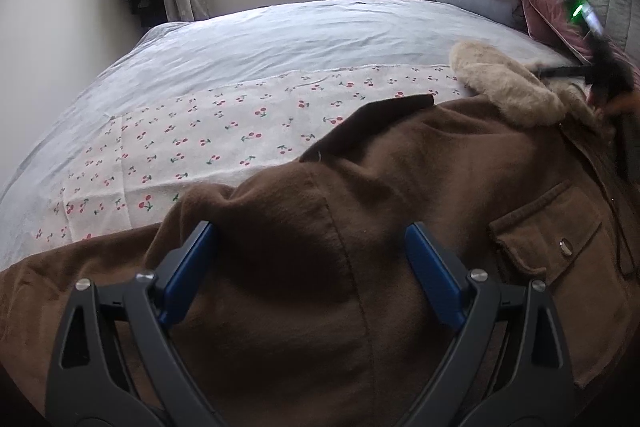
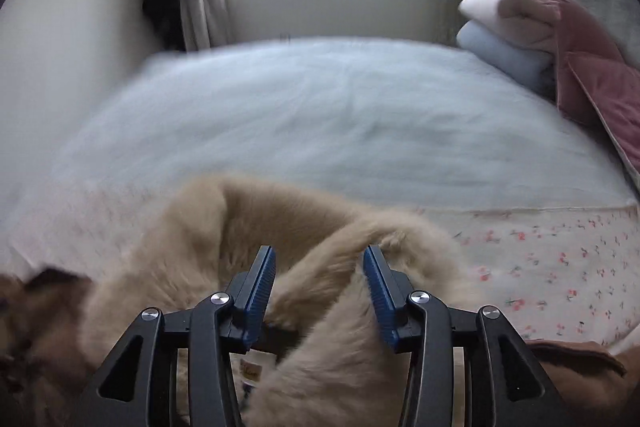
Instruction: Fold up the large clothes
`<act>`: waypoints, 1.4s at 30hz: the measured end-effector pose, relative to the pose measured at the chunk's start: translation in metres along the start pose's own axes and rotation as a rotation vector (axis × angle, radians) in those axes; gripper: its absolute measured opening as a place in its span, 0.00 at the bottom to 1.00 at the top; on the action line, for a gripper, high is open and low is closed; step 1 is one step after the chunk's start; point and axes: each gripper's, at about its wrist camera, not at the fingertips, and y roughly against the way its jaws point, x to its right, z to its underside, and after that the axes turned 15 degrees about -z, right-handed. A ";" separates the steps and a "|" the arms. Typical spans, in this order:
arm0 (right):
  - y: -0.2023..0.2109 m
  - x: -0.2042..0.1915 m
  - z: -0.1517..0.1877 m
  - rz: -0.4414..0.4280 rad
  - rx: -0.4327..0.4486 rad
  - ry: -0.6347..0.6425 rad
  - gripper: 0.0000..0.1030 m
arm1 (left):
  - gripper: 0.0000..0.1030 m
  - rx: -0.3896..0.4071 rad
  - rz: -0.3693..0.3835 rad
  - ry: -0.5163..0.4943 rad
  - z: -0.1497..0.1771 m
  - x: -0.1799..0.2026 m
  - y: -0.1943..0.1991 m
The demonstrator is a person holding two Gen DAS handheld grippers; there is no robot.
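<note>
The folding is barely begun: the brown coat (image 1: 400, 187) lies spread on the bed (image 1: 280, 35). The left gripper (image 1: 312, 259) stands released over a coat hump; the right gripper (image 2: 319, 283), parted, straddles the fur collar (image 2: 332, 255) ungripped.

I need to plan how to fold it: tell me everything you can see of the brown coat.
The coat is brown, of a soft woolly cloth, with a tan fur collar and a flap pocket with a metal snap. It lies rumpled on the cherry-print sheet on the bed. The open left gripper straddles a raised fold; the right gripper, open, has the collar between its fingers.
</note>
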 end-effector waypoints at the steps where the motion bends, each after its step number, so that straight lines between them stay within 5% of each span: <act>1: -0.015 0.004 0.003 0.095 -0.045 0.022 0.42 | 0.92 -0.003 0.000 0.003 0.000 -0.001 0.000; 4: -0.016 0.037 0.009 0.039 -0.019 -0.160 0.41 | 0.92 -0.016 -0.002 -0.003 -0.003 -0.004 0.004; 8: 0.010 0.044 0.013 -0.019 0.041 -0.184 0.41 | 0.92 -0.007 0.053 0.050 -0.014 -0.009 0.020; 12: 0.039 0.049 0.010 -0.066 0.085 -0.179 0.55 | 0.92 -0.029 0.163 0.031 -0.035 0.006 0.032; 17: 0.037 0.039 0.006 -0.094 0.112 -0.106 0.65 | 0.92 -0.011 0.158 -0.170 -0.097 0.074 0.039; 27: 0.032 0.056 0.004 -0.064 0.103 -0.049 0.65 | 0.89 -0.118 0.117 -0.236 -0.184 0.224 -0.041; 31: 0.017 0.074 0.007 -0.190 0.095 -0.079 0.61 | 0.87 -0.070 0.048 -0.405 -0.193 0.274 -0.061; 33: 0.011 0.081 0.010 -0.311 0.080 -0.107 0.34 | 0.73 -0.091 -0.008 -0.530 -0.186 0.287 -0.079; 34: 0.013 0.084 0.010 -0.340 0.088 -0.115 0.31 | 0.67 -0.116 0.005 -0.555 -0.182 0.287 -0.084; 37: 0.026 0.092 0.014 -0.478 0.103 -0.106 0.17 | 0.51 -0.157 0.137 -0.523 -0.172 0.267 -0.085; 40: 0.039 0.128 0.019 -0.746 0.168 -0.285 0.13 | 0.34 -0.198 0.255 -0.452 -0.165 0.242 -0.081; 42: 0.043 0.145 0.023 -0.831 0.202 -0.377 0.12 | 0.26 -0.205 0.329 -0.389 -0.162 0.227 -0.072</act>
